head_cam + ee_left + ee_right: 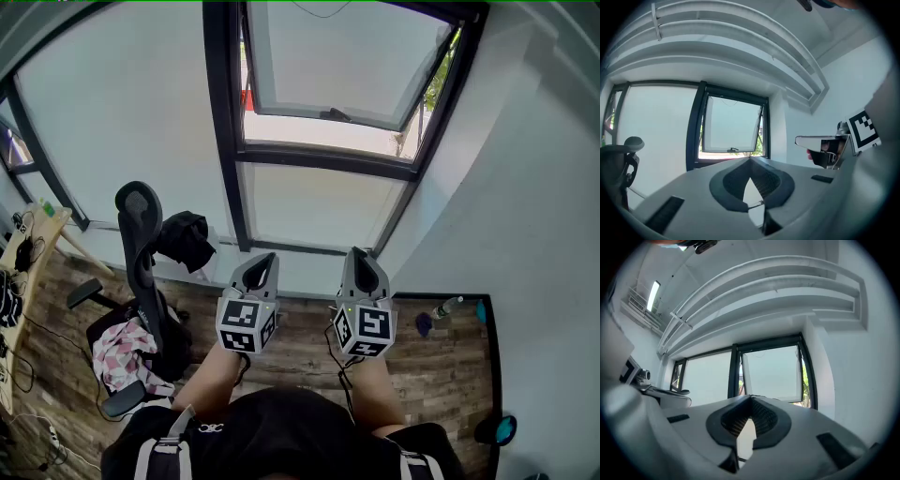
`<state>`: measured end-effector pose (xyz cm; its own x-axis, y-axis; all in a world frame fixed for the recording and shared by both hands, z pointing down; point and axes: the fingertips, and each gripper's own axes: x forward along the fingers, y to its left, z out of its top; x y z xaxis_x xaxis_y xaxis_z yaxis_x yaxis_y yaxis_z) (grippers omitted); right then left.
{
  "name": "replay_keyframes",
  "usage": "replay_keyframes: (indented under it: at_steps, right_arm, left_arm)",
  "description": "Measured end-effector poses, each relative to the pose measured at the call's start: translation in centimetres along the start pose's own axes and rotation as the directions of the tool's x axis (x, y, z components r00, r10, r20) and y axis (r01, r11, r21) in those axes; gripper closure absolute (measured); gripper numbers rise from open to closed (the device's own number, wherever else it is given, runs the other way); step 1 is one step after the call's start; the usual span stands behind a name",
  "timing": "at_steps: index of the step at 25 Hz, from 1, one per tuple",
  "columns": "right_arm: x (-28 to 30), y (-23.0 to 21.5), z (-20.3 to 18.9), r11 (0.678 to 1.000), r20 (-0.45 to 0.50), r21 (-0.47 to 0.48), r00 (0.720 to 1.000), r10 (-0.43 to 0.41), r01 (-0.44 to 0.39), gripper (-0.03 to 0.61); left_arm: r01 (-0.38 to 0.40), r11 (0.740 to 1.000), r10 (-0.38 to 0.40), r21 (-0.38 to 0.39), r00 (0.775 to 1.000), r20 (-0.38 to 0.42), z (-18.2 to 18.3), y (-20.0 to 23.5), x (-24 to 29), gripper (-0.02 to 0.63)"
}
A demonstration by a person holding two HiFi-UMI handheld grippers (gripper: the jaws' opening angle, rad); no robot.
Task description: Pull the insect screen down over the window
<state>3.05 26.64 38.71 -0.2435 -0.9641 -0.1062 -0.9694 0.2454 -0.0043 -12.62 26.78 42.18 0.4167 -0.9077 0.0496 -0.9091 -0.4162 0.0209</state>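
An office: swivel chair (141, 272), cable-strewn desk (26, 253) (wood floor (441, 352)), big windows (319, 202).

The window (347, 66) runs off the head view's top edge; the desk (47, 234) is cut off at the left edge.

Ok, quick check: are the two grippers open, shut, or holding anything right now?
Left gripper: shut, nothing between its jaws.
Right gripper: shut, nothing between its jaws.

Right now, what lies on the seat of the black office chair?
A pink-and-white patterned cloth lies on the seat of the office chair. It covers most of the seat, so anything beneath it cannot be seen.
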Motion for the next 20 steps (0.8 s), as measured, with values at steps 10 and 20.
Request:
replay_keyframes:
  at_steps: [10, 20]
  right_arm:
    - [0.2, -1.2, -0.5, 1.000, -0.003, 0.005, 1.000, -0.003, 0.003, 0.575]
    - [1.5, -4.7, -0.8, 0.998, -0.005, -0.050, 1.000, 0.027, -0.028, 0.575]
  left_arm:
    - [0.011, 1.000, -0.011, -0.002, 1.000, -0.020, -0.4, -1.4, 1.3, 0.600]
    - [-0.003, 0.999, 0.004, 0.054, 1.000, -0.016, -0.8, -4.9, 4.6, 0.600]
